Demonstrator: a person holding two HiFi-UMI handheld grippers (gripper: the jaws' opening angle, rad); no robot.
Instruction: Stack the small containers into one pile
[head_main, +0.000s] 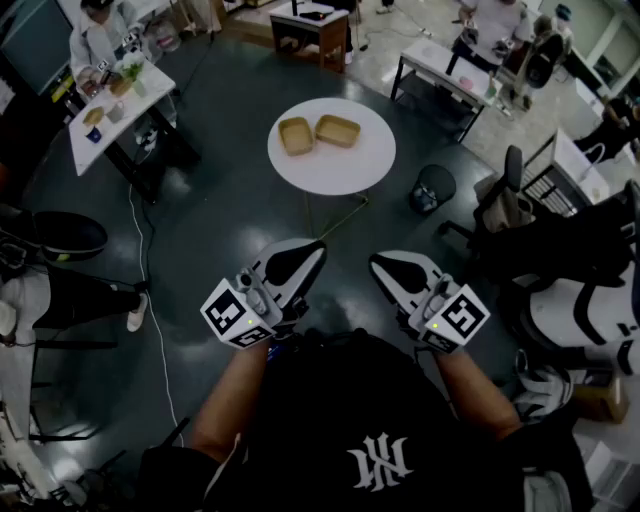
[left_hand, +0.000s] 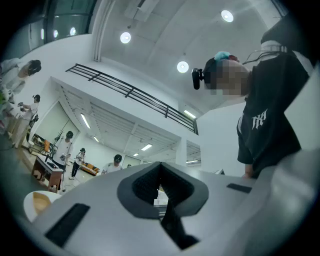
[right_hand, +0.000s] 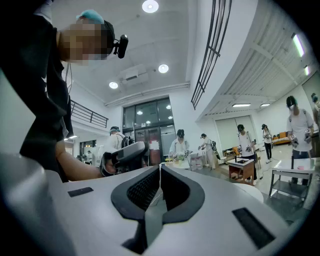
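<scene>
Left container (head_main: 296, 135) and right container (head_main: 338, 130) sat side by side on the round table (head_main: 330, 182), well ahead of the left gripper (head_main: 316, 245) and right gripper (head_main: 376, 261). Both grippers' fingers (right_hand: 142, 187) were clenched on nothing. The containers looked light, shallow and thin-walled, so a rim was probably the best hold.

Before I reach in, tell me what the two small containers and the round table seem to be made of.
The left container: tan, matte, no glare, so moulded paper pulp or light wood; I cannot tell which. The right container: same tan matte look, likely the same stuff. The round table: plain white, smooth even top, probably laminate or painted board.
</scene>
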